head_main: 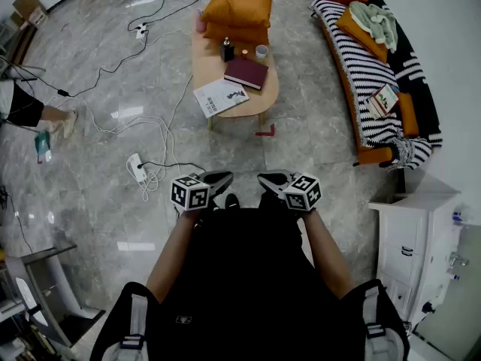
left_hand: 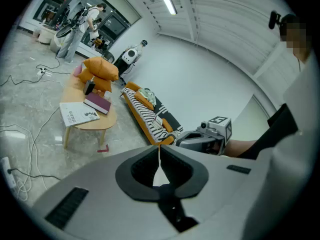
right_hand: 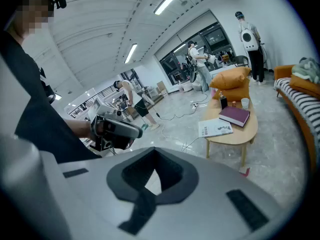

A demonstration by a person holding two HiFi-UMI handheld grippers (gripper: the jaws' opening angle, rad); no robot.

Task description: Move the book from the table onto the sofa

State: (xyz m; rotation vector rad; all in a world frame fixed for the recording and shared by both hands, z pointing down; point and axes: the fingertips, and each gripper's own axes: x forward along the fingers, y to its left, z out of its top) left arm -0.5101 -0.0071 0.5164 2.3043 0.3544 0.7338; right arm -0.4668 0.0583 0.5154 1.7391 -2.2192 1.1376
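A maroon book (head_main: 246, 72) lies on the oval wooden table (head_main: 259, 102), beside a white magazine (head_main: 220, 96). It also shows in the left gripper view, book (left_hand: 97, 103), and in the right gripper view, book (right_hand: 234, 115). The sofa (head_main: 359, 81) with its striped cover stands to the right of the table. My left gripper (head_main: 219, 180) and right gripper (head_main: 268, 180) are held side by side close to my body, far short of the table. Both are shut with nothing between them, as the left gripper (left_hand: 159, 153) and the right gripper (right_hand: 154, 170) show in their own views.
Orange cushions (head_main: 239, 10), a dark bottle (head_main: 227, 50) and a cup (head_main: 261, 51) share the table. Another book (head_main: 385, 98) and a green cloth (head_main: 376, 17) lie on the sofa. Cables and a power strip (head_main: 137, 168) cross the floor at left. A white cabinet (head_main: 409, 232) stands at right.
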